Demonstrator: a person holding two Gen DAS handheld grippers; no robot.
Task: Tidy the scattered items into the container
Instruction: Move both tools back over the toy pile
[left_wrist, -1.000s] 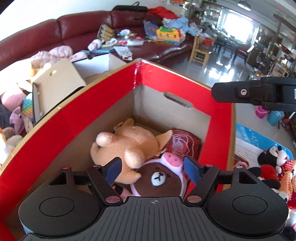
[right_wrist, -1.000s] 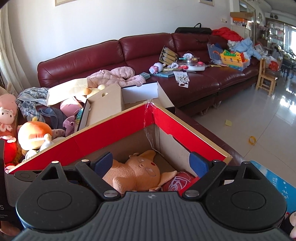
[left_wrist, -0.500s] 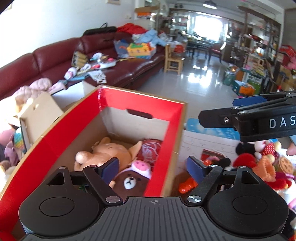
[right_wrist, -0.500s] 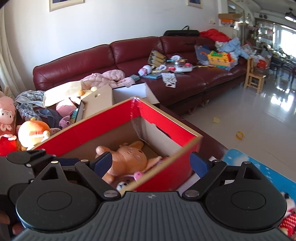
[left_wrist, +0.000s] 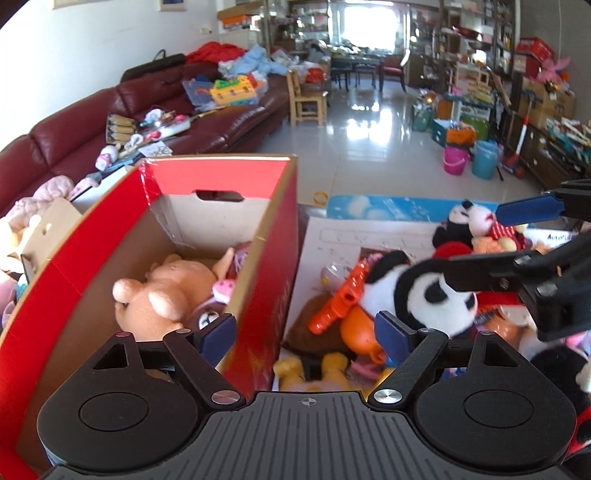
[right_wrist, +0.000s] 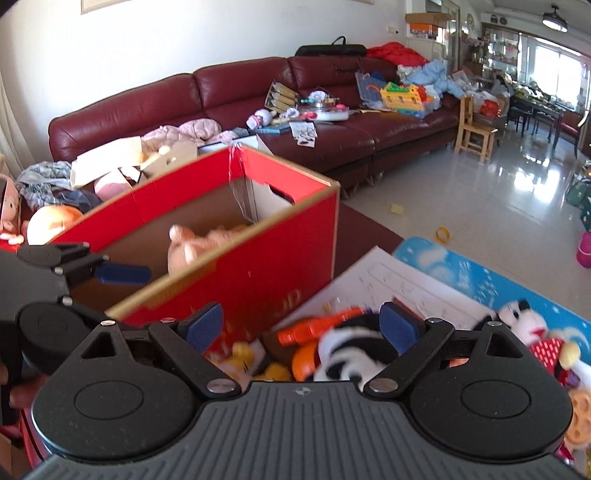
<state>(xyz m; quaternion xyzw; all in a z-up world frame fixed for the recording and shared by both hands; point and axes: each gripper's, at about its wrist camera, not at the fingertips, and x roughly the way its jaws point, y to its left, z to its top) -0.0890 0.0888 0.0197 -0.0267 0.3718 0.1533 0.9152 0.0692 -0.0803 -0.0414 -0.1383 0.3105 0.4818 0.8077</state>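
A cluttered living room with a maroon sofa (right_wrist: 258, 88) is shown.
The red box (left_wrist: 273, 280) is seen centre-left, the toy pile (left_wrist: 369, 314) lower right; both the left gripper (left_wrist: 306, 334) and right gripper (right_wrist: 301, 326) are spread, empty.

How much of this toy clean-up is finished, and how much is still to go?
Partly done. The red cardboard box already holds a peach plush and a brown bear. Nothing is in hand: the left gripper and the right gripper are both open and empty. Left outside the box: a black-and-white plush, an orange toy, a Minnie doll and more in the pile.
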